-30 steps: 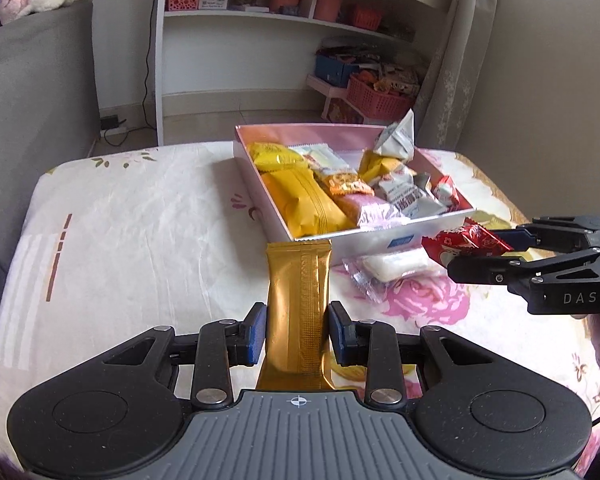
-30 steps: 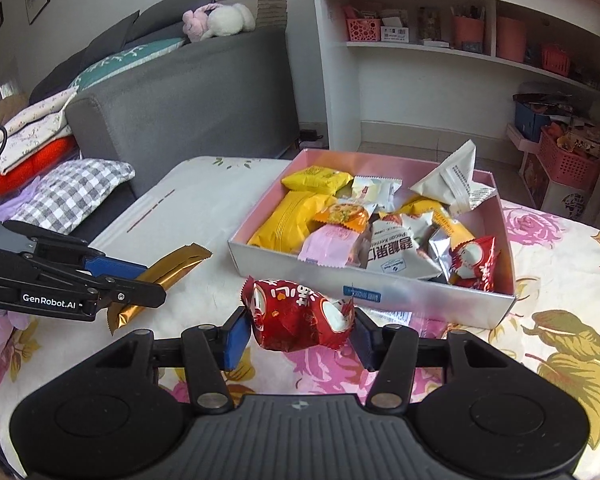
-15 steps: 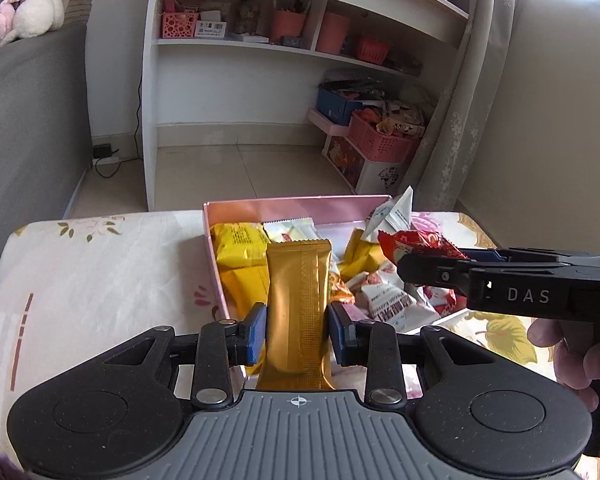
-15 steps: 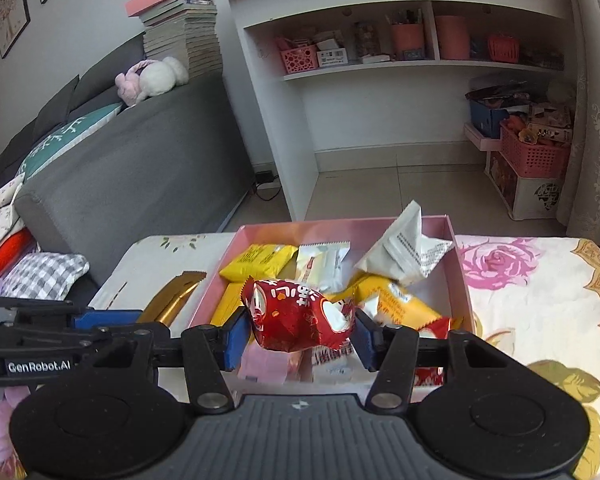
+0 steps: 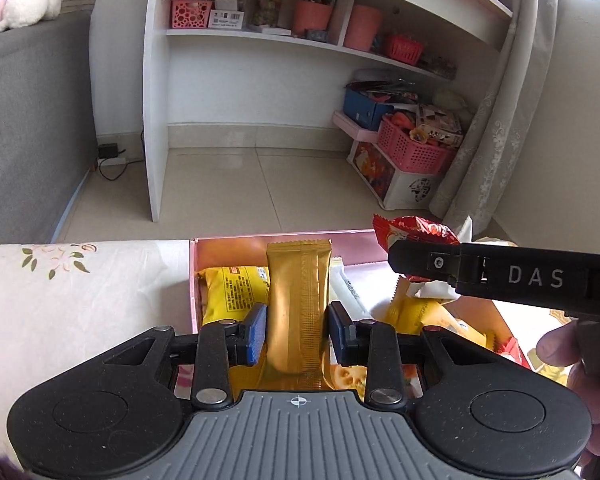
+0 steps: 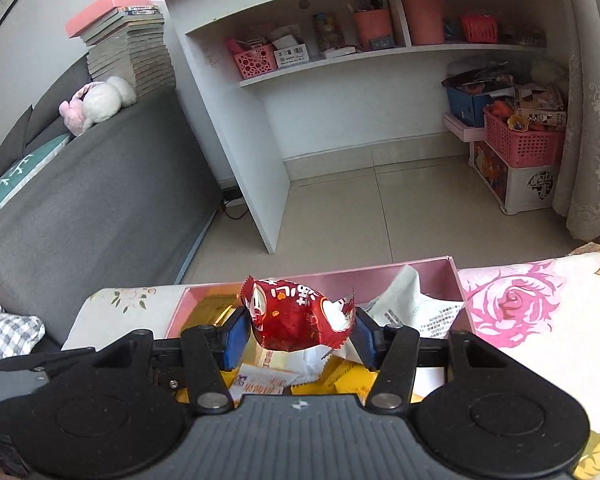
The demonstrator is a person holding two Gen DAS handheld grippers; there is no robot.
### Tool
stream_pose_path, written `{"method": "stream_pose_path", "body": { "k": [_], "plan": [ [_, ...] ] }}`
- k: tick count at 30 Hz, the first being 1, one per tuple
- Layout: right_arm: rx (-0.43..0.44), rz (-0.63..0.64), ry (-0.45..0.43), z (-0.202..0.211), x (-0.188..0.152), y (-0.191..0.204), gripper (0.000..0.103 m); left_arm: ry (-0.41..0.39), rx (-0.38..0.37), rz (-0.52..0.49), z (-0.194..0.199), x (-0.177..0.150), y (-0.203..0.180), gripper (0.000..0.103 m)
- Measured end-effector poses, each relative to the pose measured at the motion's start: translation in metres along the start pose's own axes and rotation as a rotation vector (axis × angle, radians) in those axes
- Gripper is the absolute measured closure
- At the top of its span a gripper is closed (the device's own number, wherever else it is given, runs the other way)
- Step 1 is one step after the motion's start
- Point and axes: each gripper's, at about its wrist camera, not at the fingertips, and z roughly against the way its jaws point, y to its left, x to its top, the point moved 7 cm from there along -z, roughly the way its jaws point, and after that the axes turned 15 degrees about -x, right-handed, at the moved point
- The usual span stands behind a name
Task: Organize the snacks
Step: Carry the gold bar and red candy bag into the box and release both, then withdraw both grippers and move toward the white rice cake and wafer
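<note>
Left gripper (image 5: 297,330) clamps a gold bar (image 5: 298,304); right gripper (image 6: 300,338) clamps a red packet (image 6: 296,318), both mid-frame over the box (image 6: 454,280).

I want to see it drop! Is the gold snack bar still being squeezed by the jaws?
Touching. In the left wrist view, both blue pads press the sides of the gold snack bar, no gap showing.

A: Anything readable? 
B: The white letters "DAS" stand on the black side of the right gripper (image 5: 420,258), right of the left gripper's (image 5: 297,326) fingers. 
A: And the red snack packet (image 6: 298,316) between the right gripper's fingers? 
B: White characters, too bent to read. The yellow packet (image 5: 230,286) left of the left fingers has print too small to read.
</note>
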Motion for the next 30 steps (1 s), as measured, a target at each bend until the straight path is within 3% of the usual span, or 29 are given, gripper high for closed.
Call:
{"method": "stream_pose_path", "body": {
  "k": [7,9,11,14,19,30],
  "plan": [
    [-0.001,-0.016,0.008,-0.001,0.001,-0.002,0.051,-0.012,0.002,0.008,-0.004,0.001,0.002,0.070],
    [-0.002,-0.028,0.004,0.000,0.002,-0.003,0.043,0.000,-0.009,0.010,-0.006,0.001,0.001,0.067],
    [-0.008,-0.040,-0.004,0.003,0.004,-0.005,0.032,0.008,-0.015,0.004,-0.006,0.000,-0.002,0.044],
    [-0.005,-0.046,-0.013,0.008,0.006,-0.006,0.025,-0.014,-0.008,-0.037,0.000,0.001,-0.009,0.025],
    [-0.023,-0.075,-0.027,0.019,0.008,-0.012,0.008,-0.024,0.004,-0.051,0.013,0.001,-0.017,0.007],
    [-0.065,-0.116,-0.061,0.068,-0.001,-0.035,0.006,-0.068,0.082,-0.089,0.069,-0.015,-0.038,0.001]
  ]
}}
